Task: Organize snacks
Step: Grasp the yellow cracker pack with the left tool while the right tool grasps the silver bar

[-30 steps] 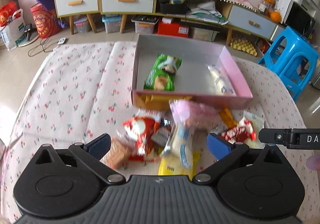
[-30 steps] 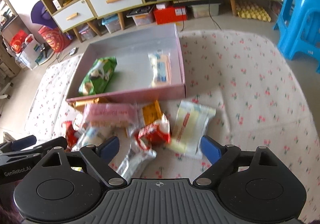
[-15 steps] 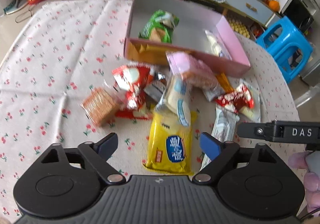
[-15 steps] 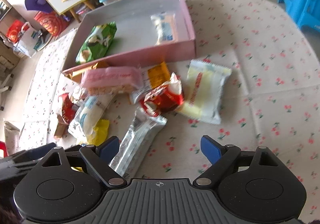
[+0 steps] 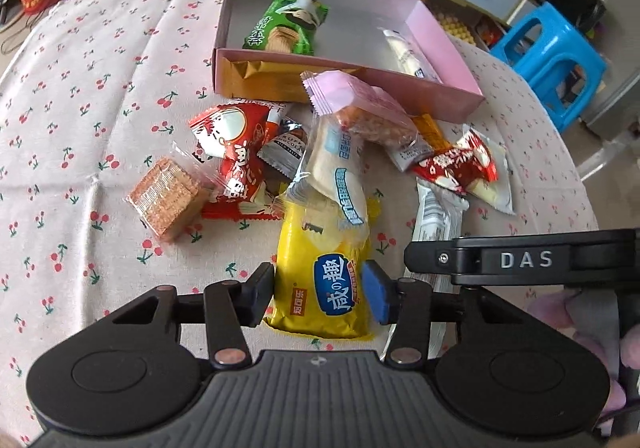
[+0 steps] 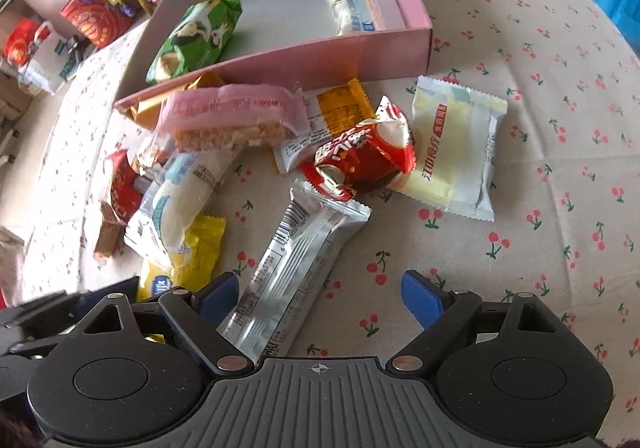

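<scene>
The left gripper [image 5: 318, 294] has come down and closed its jaws on the yellow pack [image 5: 326, 268], which lies on the counter [image 5: 80, 87] under a white pack [image 5: 340, 171]. The right gripper [image 6: 320, 296] stays spread over the silver bar [image 6: 296, 272]. The pink box [image 5: 460, 43] has free room in its middle; lifting may disturb the white pack.

Both wrist views look steeply down, close, sharing the snack pile [image 5: 320, 167].
</scene>
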